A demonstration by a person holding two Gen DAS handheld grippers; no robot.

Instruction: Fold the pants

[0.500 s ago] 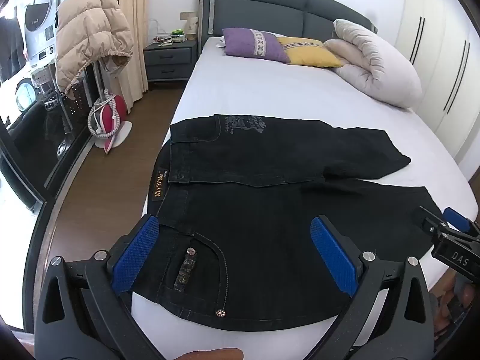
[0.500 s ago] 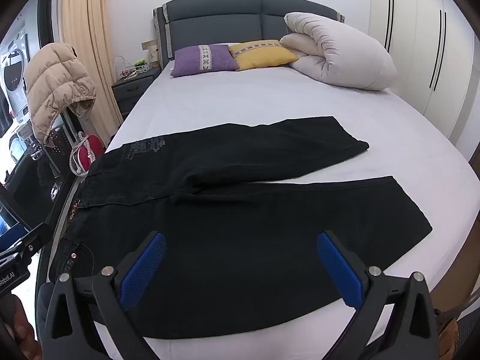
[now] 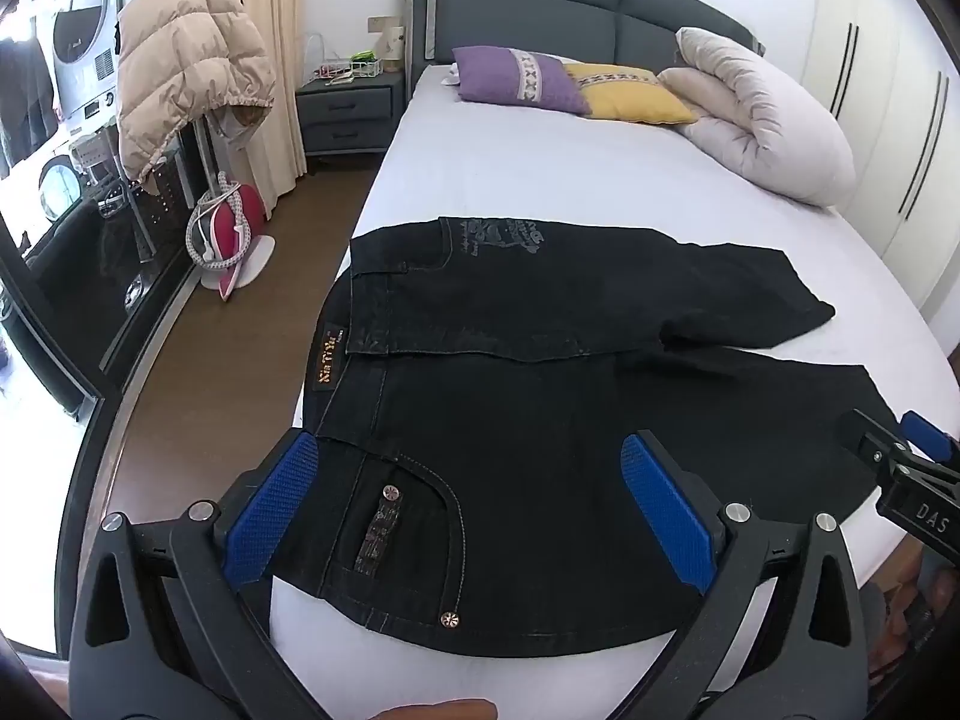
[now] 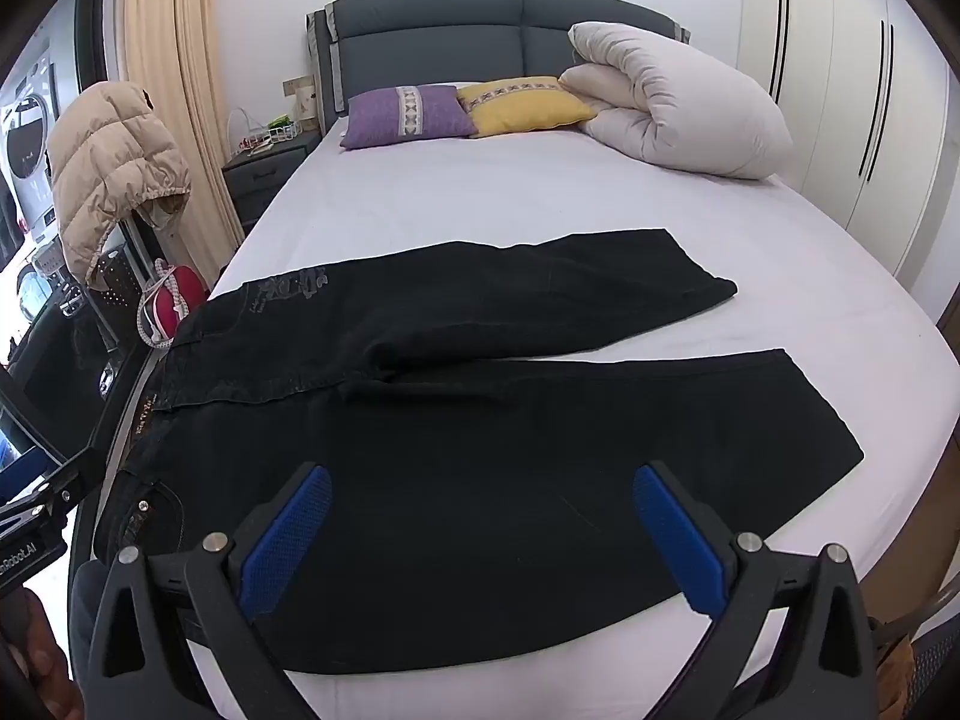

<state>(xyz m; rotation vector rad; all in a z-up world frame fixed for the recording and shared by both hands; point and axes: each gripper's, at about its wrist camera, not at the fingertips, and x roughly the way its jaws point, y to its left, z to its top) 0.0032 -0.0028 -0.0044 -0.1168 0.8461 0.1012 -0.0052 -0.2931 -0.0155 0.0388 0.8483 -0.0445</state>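
Nothing is seen to have moved since the earlier frames: both grippers are held as before above the near edge of the bed [image 4: 540, 192]. Black pants [image 3: 540, 420] are laid flat across the white sheet, with the waistband toward the left and the two legs stretched to the right, the far leg angled away from the near one. Ahead of and below the left gripper [image 3: 474, 516] the front pocket and the waist are seen, framed between its blue-padded fingers [image 3: 270, 516], which are spread wide with nothing held. The right gripper [image 4: 480, 540] is likewise spread fully open and empty, and the near leg is seen between and beyond its fingers [image 4: 678, 540]. Far beyond both grippers, a purple pillow [image 4: 408, 114], a yellow pillow [image 4: 522, 102] and a rolled duvet [image 4: 678, 102] are set at the headboard.
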